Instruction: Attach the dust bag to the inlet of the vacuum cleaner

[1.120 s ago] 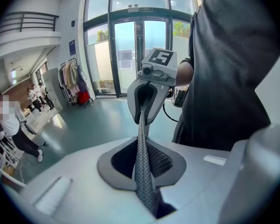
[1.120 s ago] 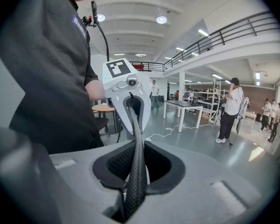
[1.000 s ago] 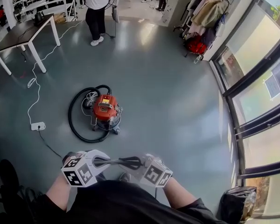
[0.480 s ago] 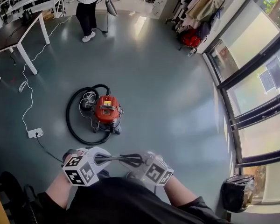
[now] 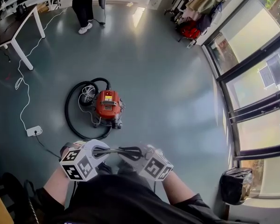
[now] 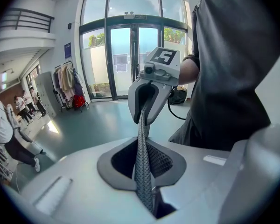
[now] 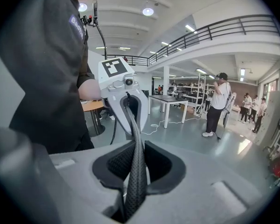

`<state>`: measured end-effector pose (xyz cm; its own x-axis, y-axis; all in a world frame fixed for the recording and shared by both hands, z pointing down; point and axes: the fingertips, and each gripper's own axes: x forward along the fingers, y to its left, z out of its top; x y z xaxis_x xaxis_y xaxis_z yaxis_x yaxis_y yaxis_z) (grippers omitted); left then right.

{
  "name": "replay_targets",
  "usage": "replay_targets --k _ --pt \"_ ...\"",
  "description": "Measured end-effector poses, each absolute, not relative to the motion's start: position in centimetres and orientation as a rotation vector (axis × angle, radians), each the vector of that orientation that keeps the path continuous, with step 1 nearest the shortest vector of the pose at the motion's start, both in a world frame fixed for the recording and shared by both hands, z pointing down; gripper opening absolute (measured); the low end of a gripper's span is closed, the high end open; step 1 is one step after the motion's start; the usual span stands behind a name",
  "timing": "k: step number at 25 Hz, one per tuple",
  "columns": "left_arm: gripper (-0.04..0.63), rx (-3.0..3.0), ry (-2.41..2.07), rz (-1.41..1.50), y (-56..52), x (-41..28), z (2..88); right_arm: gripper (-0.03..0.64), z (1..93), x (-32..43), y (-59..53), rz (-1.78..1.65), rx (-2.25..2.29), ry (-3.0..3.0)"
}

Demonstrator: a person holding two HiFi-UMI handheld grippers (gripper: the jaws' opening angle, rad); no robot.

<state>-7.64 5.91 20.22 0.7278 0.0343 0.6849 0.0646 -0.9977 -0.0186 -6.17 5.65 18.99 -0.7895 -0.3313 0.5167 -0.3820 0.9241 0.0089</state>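
Note:
The red vacuum cleaner (image 5: 107, 105) stands on the grey floor ahead of me, with its black hose (image 5: 71, 118) looped round it. Close to my body I hold a dark mesh dust bag (image 5: 115, 151), folded flat and stretched edge-on between both grippers. My left gripper (image 5: 101, 152) is shut on one end and my right gripper (image 5: 131, 152) on the other, and the two face each other. In the left gripper view the bag (image 6: 142, 157) runs from my left gripper (image 6: 148, 197) up into the right gripper (image 6: 146, 110). The right gripper view shows the bag (image 7: 136, 167) mirrored.
A white power strip (image 5: 33, 130) and its cable lie on the floor to the left. A white table (image 5: 16, 29) and a standing person (image 5: 83, 6) are at the far left. A clothes rack (image 5: 196, 6) stands far right beside the glass wall (image 5: 256, 83). A black bin (image 5: 235, 185) is at near right.
The whole floor scene has slid in the head view: the table and the standing person moved toward the top edge. Both grippers keep the same hold on the stretched bag.

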Motion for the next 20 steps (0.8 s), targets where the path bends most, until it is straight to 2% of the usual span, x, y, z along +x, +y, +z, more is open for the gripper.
replay_targets --k 20 --pt "0.048 -2.864 0.050 -1.240 2.8 -2.5 27.0 0.044 25.9 -1.0 2.6 0.185 0.433 -2.564"
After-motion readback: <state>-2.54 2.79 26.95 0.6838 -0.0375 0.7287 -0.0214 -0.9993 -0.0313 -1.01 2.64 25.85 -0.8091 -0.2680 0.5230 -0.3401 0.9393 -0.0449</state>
